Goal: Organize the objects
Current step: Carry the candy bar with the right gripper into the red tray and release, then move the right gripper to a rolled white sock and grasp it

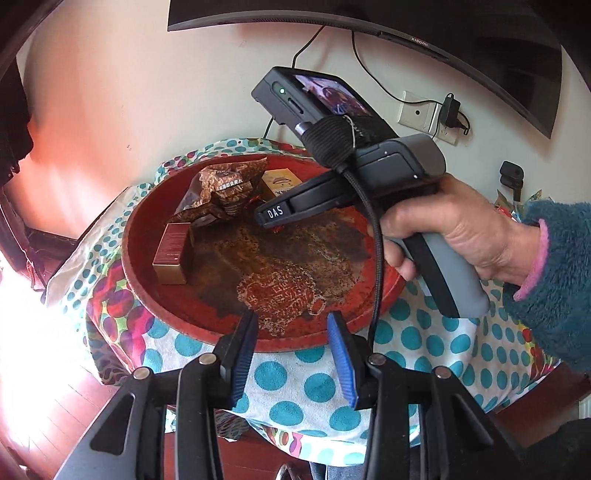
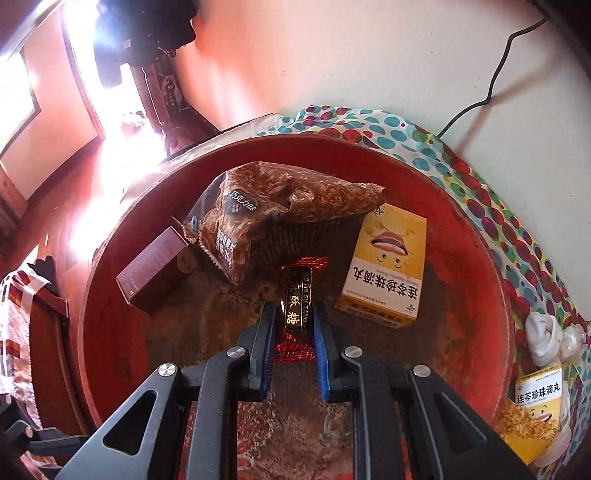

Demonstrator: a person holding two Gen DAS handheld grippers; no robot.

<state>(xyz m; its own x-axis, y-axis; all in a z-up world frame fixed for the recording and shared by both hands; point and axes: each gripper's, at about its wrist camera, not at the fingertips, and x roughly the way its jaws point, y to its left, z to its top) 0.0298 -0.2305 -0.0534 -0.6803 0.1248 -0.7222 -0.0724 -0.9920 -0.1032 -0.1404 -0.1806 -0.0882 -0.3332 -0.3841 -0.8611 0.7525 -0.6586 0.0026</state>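
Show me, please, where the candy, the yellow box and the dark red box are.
candy (image 2: 297,300): right wrist view, black wrapper middle.
yellow box (image 2: 384,264): right wrist view, printed top face.
dark red box (image 1: 173,254): left wrist view, top face.

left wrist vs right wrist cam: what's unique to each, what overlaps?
Left wrist only: the right gripper seen from outside with the hand on its handle, the left gripper with nothing between its fingers, a monitor, a wall socket.

Right wrist only: the candy clamped between the right gripper's fingers, a second yellow box and a white cloth wad outside the tray.

Both: red round tray, brown snack bag, maroon box, yellow medicine box, polka-dot cloth.
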